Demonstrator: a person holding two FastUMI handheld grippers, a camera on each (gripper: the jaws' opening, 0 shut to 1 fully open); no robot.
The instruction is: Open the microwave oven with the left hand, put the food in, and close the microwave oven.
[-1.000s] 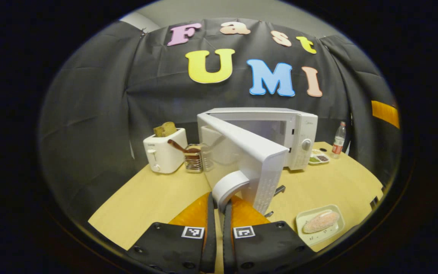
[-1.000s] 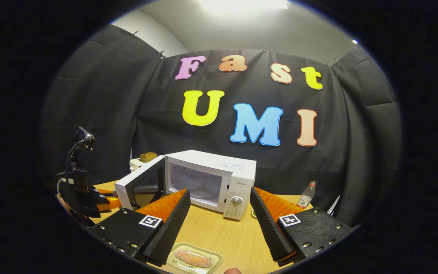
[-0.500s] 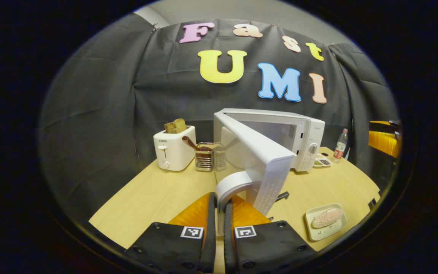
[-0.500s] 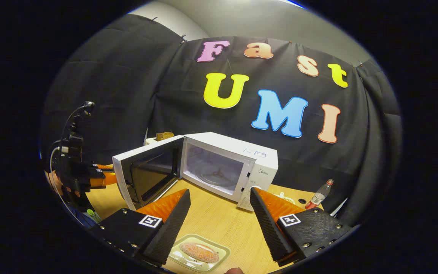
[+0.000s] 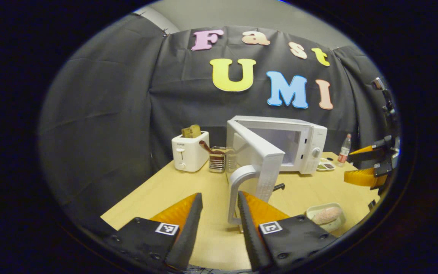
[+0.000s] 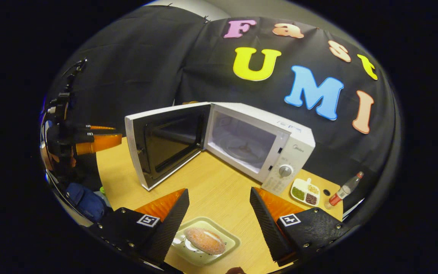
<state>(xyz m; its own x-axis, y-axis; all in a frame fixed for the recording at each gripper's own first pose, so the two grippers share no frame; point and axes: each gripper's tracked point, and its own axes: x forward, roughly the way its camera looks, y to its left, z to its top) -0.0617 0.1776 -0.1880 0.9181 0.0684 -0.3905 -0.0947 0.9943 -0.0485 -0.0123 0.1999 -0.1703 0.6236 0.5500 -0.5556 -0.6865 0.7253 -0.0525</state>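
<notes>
The white microwave (image 5: 310, 146) stands at the back of the wooden table with its door (image 5: 259, 152) swung wide open. My left gripper (image 5: 219, 196) is open, and the door's curved white handle (image 5: 236, 190) stands between its fingers, close to the right one. The empty cavity (image 6: 242, 140) and the door's dark inner side (image 6: 165, 140) face the right gripper view. My right gripper (image 6: 219, 192) is open, hovering above a pale plate (image 6: 230, 241) that holds a pinkish bread roll (image 6: 205, 240). The same plate (image 5: 314, 211) lies near the table's front right edge.
A white toaster (image 5: 188, 154) with toast and a wire rack (image 5: 217, 161) stand left of the microwave. A small divided dish (image 6: 304, 192) and a plastic bottle (image 6: 342, 190) sit to its right. The other gripper (image 6: 97, 140) is held left of the door.
My left gripper has opened, let go of the door handle and drawn back a little. The door stands wider. My right gripper has moved forward and tilted down over the plate.
</notes>
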